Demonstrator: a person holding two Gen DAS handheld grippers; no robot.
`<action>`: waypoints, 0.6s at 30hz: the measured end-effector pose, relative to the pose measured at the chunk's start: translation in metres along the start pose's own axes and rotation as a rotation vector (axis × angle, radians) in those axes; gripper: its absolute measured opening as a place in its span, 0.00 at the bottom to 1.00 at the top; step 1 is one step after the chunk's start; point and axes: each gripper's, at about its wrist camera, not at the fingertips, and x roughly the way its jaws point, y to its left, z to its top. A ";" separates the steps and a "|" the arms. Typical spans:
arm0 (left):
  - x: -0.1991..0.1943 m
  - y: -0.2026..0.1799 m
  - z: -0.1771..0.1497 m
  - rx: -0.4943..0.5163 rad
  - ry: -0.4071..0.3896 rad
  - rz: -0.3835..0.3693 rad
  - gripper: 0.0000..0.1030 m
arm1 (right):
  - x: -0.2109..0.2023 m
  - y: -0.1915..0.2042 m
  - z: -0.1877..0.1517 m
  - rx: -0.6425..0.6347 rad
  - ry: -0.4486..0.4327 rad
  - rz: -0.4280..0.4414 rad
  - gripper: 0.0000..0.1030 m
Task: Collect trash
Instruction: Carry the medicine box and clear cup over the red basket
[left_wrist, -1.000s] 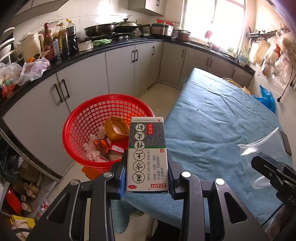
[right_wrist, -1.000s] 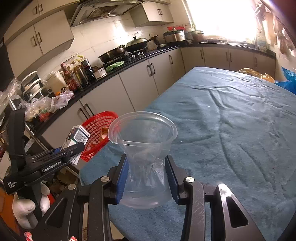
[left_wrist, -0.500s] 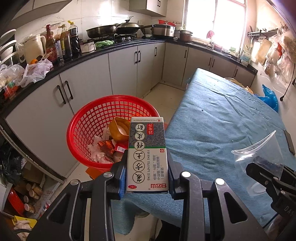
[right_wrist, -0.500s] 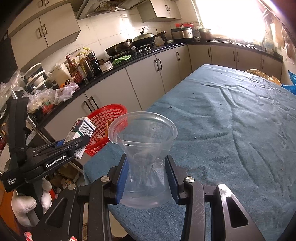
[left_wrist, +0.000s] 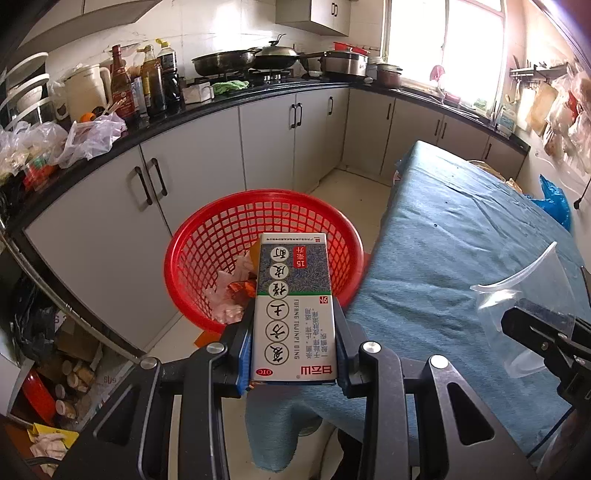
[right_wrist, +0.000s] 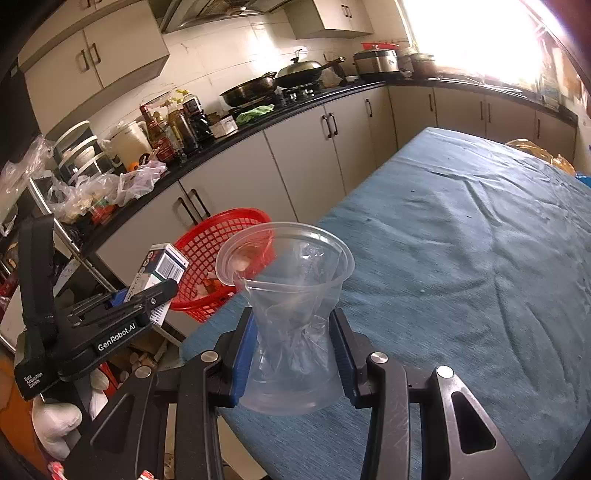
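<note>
Gripping a white-and-grey printed cardboard medicine box (left_wrist: 294, 306) by its long sides, the left gripper (left_wrist: 293, 343) holds it above the near rim of the round red plastic mesh basket (left_wrist: 221, 236), which sits on the floor off the near left corner of the blue-cloth-covered table (left_wrist: 461, 236) and already contains crumpled wrappers (left_wrist: 225, 295). Over that same near corner, the right gripper (right_wrist: 294, 354) squeezes a clear thin plastic cup (right_wrist: 291, 314), its jaws pinching the crushed waist, rim pointing away.
</note>
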 end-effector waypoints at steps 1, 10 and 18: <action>0.000 0.002 0.000 -0.002 0.001 0.000 0.32 | 0.001 0.002 0.000 -0.003 0.001 0.003 0.42; -0.001 0.018 -0.003 -0.015 -0.003 0.015 0.32 | 0.015 0.021 0.002 -0.032 0.020 0.030 0.42; -0.003 0.035 -0.003 -0.037 -0.005 0.031 0.32 | 0.024 0.035 0.007 -0.059 0.028 0.046 0.42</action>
